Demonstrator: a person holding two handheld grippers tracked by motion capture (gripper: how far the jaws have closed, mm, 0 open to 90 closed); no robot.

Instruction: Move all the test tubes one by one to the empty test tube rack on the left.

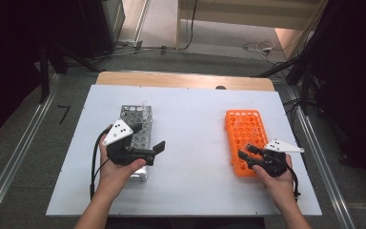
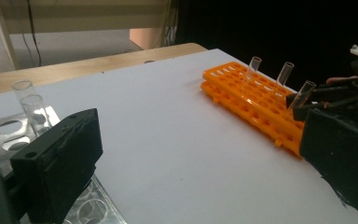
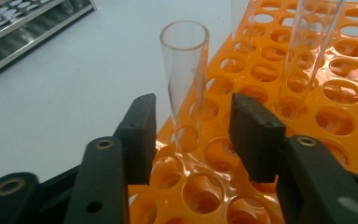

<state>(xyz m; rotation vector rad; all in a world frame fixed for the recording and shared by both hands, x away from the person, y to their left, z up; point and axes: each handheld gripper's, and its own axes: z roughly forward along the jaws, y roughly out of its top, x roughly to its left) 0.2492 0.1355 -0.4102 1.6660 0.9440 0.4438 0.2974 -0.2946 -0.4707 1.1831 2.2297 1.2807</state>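
Now the right gripper (image 3: pixel 191 135) has its jaws partly shut around a clear tube (image 3: pixel 185 84) without touching it. The tube stands upright in the near left corner of the orange rack (image 3: pixel 307 116) (just ahead of the jaws). The left gripper (image 1: pixel 147 151) is wide open and empty, by the metal rack (image 1: pixel 136 125).

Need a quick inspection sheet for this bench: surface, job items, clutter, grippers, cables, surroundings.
Surface: white board on a wooden table.
Job's things: orange rack at right with upright clear tubes, nearest tube; metal rack at left with tubes.
Clutter: nothing seen.
Grippers: left hand-held gripper open, nothing between the jaws; right hand-held gripper straddles the nearest tube, pads not touching it.
Cables: black cable trails from the left hand-held gripper; loose wires on the floor.
Surroundings: grey floor, metal rails either side.
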